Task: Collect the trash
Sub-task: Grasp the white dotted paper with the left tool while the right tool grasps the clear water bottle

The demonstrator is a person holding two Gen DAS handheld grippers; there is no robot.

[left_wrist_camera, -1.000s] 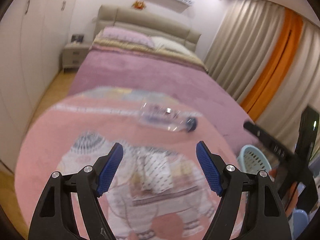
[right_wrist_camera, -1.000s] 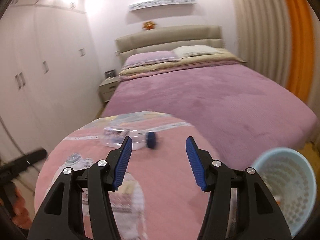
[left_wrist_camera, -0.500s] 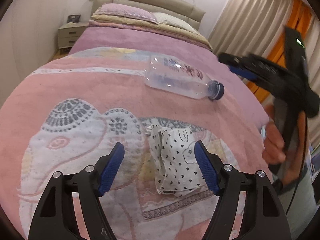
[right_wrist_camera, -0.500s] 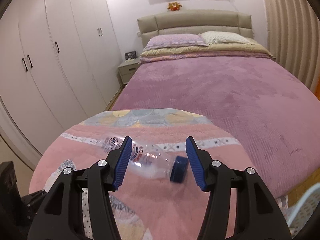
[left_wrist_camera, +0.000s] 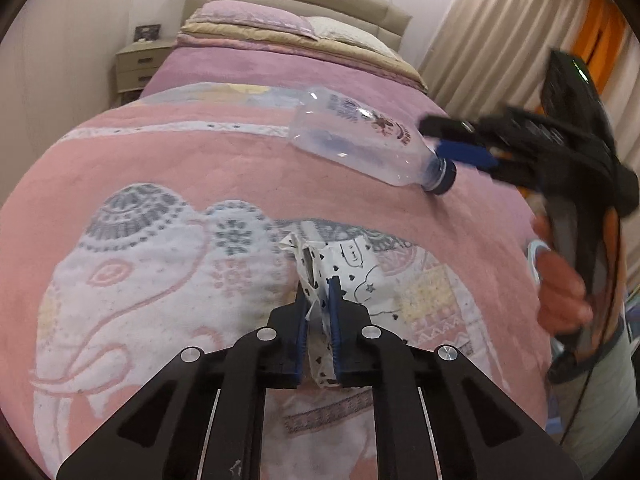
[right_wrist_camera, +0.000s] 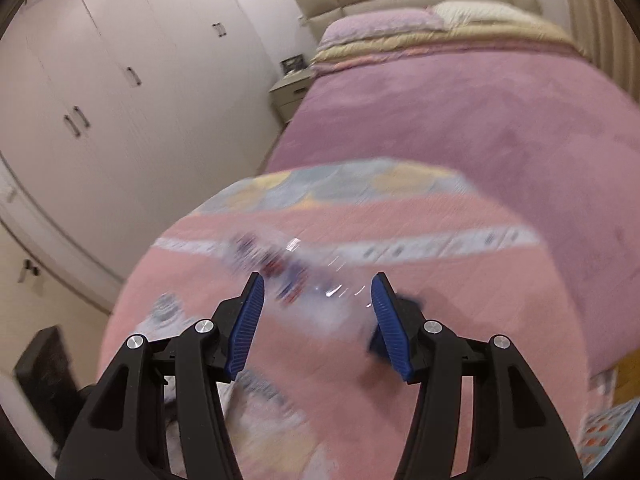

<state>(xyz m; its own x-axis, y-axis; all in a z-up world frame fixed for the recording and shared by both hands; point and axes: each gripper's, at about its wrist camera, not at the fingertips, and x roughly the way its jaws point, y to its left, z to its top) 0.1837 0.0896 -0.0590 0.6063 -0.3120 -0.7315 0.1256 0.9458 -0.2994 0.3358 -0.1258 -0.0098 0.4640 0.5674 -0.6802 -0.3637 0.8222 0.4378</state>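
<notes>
A crumpled white paper with black hearts (left_wrist_camera: pixel 348 264) lies on the pink elephant blanket (left_wrist_camera: pixel 160 176). My left gripper (left_wrist_camera: pixel 318 300) is shut on its near end. An empty clear plastic bottle (left_wrist_camera: pixel 360 140) with a dark blue cap lies on its side further back. My right gripper (left_wrist_camera: pixel 452 140) shows blurred at the bottle's cap end in the left wrist view. In the right wrist view my right gripper (right_wrist_camera: pixel 318 292) is open, its jaws on either side of the blurred bottle (right_wrist_camera: pixel 308 284).
The blanket covers the foot of a bed with a purple cover (right_wrist_camera: pixel 460 112). A nightstand (left_wrist_camera: pixel 138 66) stands at the bed's far left. White wardrobes (right_wrist_camera: pixel 100 80) line the left wall. Curtains (left_wrist_camera: pixel 500 40) hang at the right.
My left gripper has shut on the heart-print paper. My right gripper has moved down onto the bottle, which now lies between its open jaws.
</notes>
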